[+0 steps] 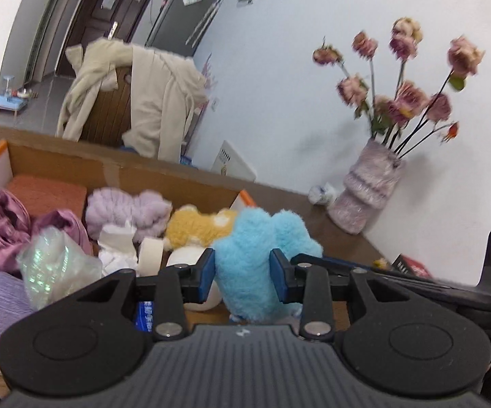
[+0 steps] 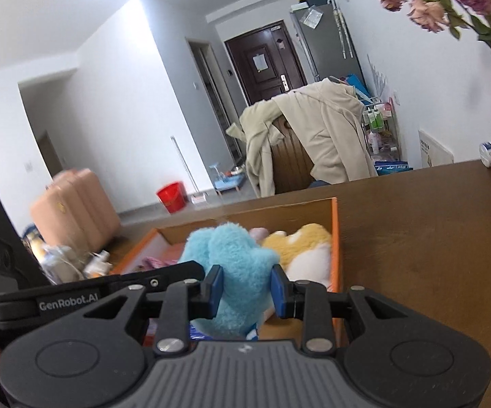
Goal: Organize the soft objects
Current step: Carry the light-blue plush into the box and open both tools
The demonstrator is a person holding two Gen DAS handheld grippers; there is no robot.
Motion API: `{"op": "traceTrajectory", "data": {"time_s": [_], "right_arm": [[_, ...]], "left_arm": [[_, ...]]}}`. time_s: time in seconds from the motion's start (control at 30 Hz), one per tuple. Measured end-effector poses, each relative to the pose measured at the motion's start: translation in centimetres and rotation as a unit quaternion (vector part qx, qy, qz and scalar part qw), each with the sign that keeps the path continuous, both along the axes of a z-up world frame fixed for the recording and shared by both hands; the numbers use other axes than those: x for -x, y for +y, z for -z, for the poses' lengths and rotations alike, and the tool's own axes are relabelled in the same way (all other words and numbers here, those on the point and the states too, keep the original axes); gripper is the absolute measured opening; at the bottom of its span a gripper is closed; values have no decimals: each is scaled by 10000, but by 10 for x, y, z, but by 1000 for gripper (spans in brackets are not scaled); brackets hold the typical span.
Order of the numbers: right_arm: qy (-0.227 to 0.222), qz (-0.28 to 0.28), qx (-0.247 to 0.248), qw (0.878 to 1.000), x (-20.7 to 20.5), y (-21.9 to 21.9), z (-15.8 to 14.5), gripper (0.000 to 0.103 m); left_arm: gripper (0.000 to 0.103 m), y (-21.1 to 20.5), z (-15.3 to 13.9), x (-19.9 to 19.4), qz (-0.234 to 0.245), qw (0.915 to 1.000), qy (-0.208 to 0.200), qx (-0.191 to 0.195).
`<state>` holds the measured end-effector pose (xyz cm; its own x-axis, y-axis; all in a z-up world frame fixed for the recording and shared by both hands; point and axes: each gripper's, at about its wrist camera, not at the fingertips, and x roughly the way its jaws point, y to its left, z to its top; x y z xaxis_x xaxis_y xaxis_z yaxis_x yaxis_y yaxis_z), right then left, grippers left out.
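A fluffy light-blue plush toy [image 1: 255,248] hangs upright over the near right corner of an open cardboard box [image 1: 58,159]. My left gripper [image 1: 243,275] is shut on it, the blue pads pressing into its fur from both sides. The right wrist view shows the same blue plush [image 2: 235,258] pinched in my right gripper [image 2: 247,292], above the box's orange-edged rim [image 2: 335,238]. Each view shows the other gripper's black body beside it. A yellow plush [image 1: 197,227] and a lilac fluffy piece [image 1: 123,207] lie in the box.
The box also holds purple satin cloth [image 1: 4,231], a crinkled plastic bag [image 1: 51,261], a tape roll [image 1: 150,251] and a pink cushion [image 1: 48,190]. A fuzzy vase of dried roses [image 1: 371,187] stands by the wall on the brown table [image 2: 415,238]. A coat-draped chair [image 2: 313,142] stands beyond.
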<state>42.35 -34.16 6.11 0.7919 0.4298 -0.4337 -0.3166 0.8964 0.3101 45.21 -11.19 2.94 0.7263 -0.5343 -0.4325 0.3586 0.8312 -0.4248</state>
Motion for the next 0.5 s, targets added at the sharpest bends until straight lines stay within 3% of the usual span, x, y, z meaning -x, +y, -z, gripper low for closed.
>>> {"op": "traceTrajectory", "data": {"time_s": [0.03, 0.07, 0.13, 0.2, 0.23, 0.37, 0.5], "right_arm": [[17, 3, 183, 9998, -5, 3, 3, 29], [94, 28, 440, 9990, -9, 7, 7, 28], [353, 22, 800, 9962, -10, 14, 14, 21], [576, -285, 680, 9956, -8, 18, 17, 16], [577, -301, 732, 9952, -6, 20, 17, 8], [518, -154, 978, 9937, 3, 22, 13, 12], [455, -53, 925, 9947, 5, 15, 7, 12]], "left_arm": [[34, -1, 6, -2, 58, 9999, 102, -3], [26, -4, 12, -4, 196, 9996, 181, -4], [22, -11, 18, -1, 509, 9983, 280, -110], [20, -17, 19, 8, 598, 9978, 193, -215], [20, -18, 20, 9, 612, 9977, 194, -225], [21, -15, 18, 11, 558, 9976, 181, -373], [22, -3, 7, 17, 402, 9982, 88, -425]]}}
